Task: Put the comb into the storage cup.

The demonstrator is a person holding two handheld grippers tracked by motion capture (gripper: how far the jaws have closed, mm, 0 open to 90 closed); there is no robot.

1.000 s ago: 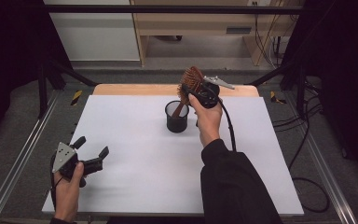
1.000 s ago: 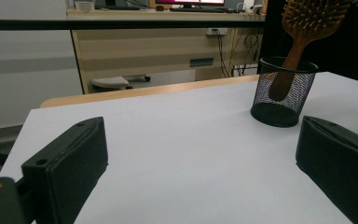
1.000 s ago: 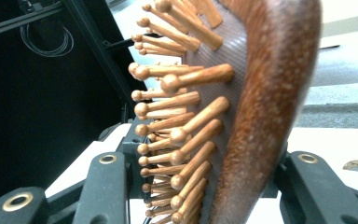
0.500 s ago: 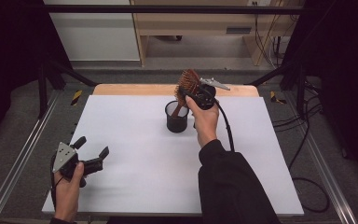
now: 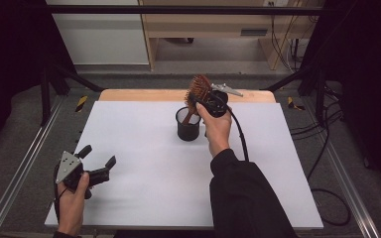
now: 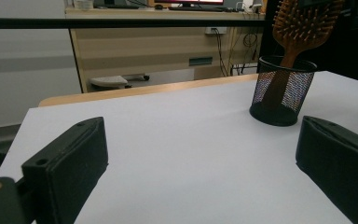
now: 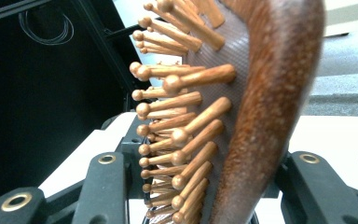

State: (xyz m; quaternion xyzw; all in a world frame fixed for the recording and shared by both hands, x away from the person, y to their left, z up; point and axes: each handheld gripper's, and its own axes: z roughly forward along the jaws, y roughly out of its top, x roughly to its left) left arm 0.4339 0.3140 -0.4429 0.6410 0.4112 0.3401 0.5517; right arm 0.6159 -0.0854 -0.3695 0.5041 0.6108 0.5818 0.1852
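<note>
1. The left gripper rests low at the near left corner of the white desk, its jaws spread wide with nothing between them. Seen along those jaws in the left gripper view, the black wire-mesh cup stands well ahead and off toward the right-hand jaw, well apart from it.

2. The wooden paddle hairbrush with round-tipped wooden bristles stands with its handle down inside that cup and its head above the rim. Its long axis runs nearly upright, leaning a little.

3. The right gripper is closed on the brush head. In the right gripper view one jaw sits on the bristle side and the other against the smooth brown back of the hairbrush, so the head lies edge-on between them.

4. The relation that matters: the handle end hangs straight below the right jaws, already within the cup's mouth, and the cup sits just beneath them. The right hand is by far the nearer; the left is far off.

5. My judgement: a release or a short lowering along the brush's own axis would seat it, provided the lean does not tip the light cup.
</note>
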